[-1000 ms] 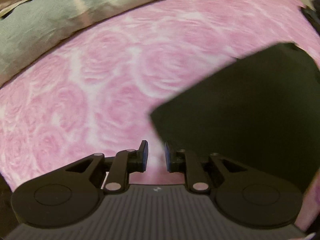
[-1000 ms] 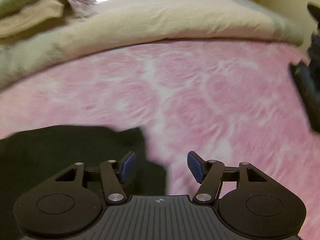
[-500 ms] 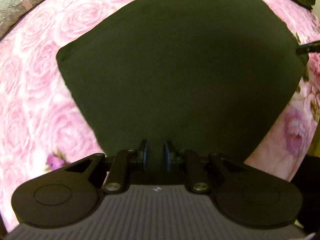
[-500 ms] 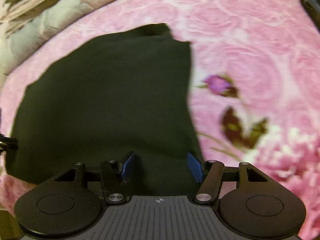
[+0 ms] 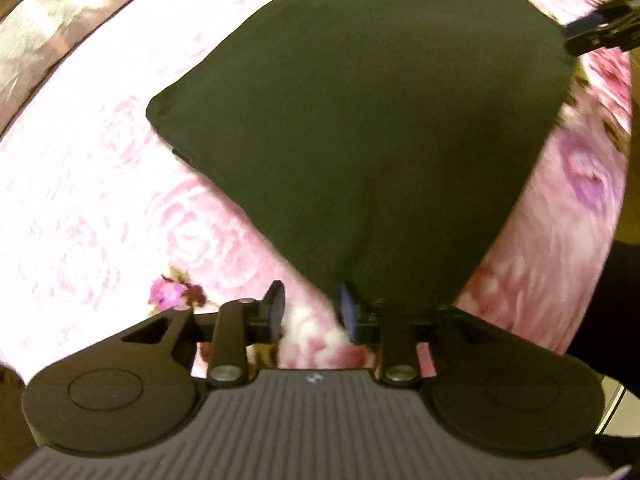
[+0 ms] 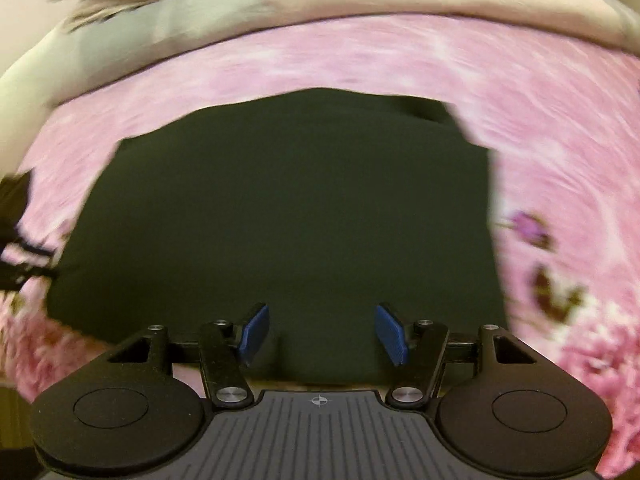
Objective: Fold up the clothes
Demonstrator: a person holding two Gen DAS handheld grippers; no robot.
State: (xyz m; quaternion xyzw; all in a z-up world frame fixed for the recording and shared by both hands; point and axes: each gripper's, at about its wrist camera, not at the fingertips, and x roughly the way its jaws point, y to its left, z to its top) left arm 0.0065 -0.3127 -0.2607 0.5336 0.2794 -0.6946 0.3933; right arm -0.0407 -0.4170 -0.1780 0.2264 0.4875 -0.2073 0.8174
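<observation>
**A:** Left wrist view first: what is biggest?

**B:** The bed, under a pink rose-print cover. On it lies the dark garment, flat, already folded into a rough square, filling the frame from 12 o'clock down to the middle.

**A:** How would it handle?

**B:** My guess is soft, light and limp, with no slip on that cover. It would sag if lifted at one point, so two corners or a folded edge look best.

**A:** And the tools?

**B:** The left gripper has its jaws opening, with only bed cover between them; the garment's near corner sits just beside, at 1 o'clock. The right gripper has its jaws spread over the garment's near edge, pinching nothing.

**A:** Any containers?

**B:** None visible, only a pale blanket at 12 o'clock.
</observation>
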